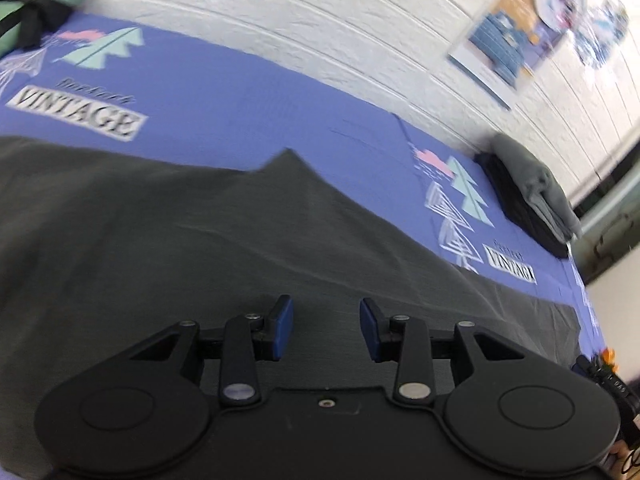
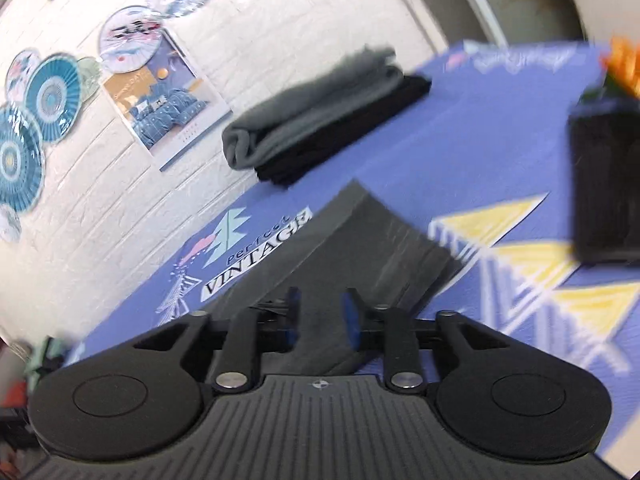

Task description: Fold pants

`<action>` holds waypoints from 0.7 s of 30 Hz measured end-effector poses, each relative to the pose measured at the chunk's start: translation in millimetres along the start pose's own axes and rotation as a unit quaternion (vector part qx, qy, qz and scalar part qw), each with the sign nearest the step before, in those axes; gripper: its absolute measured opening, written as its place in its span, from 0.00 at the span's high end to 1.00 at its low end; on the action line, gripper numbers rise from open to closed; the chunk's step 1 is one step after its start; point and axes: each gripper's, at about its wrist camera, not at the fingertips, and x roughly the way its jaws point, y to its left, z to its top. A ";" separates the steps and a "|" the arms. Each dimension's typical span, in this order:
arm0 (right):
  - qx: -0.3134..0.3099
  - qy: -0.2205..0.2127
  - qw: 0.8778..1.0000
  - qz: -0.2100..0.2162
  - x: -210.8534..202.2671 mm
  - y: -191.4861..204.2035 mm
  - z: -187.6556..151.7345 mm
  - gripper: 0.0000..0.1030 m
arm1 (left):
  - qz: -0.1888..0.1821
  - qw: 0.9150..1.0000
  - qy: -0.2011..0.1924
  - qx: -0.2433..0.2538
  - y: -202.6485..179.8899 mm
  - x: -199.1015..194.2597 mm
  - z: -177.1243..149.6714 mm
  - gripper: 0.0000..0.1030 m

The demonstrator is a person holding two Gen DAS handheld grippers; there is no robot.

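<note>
Two grippers are held low over dark pants on a purple sheet.

The left gripper (image 1: 326, 326) is seen with its blue fingers (image 1: 282, 326) apart and nothing between them, just above the pants (image 1: 168, 220). The right gripper (image 2: 322, 312) is also held with its fingers apart, and a pant leg (image 2: 360, 236) is seen under the gap. The pants are spread flat on the sheet (image 1: 248, 96). A folded pile (image 2: 316, 116) is kept at the far edge, by the white wall (image 2: 256, 20). A black box (image 2: 606, 184) is seen at the right edge.
</note>
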 end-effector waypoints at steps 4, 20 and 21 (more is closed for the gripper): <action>0.040 0.016 0.999 -0.033 -14.5 -18.2 0.7 0.40 | -0.033 0.998 0.026 0.037 -30.0 19.3 -2.2 0.44; 0.094 -0.017 0.995 -0.030 26.3 -28.8 22.1 0.30 | -0.092 0.974 0.077 0.193 -159.6 133.8 -4.1 0.48; 0.097 -0.018 0.995 -0.027 26.8 -28.1 22.4 0.31 | -0.083 0.970 0.066 0.217 -169.4 136.5 -7.4 0.48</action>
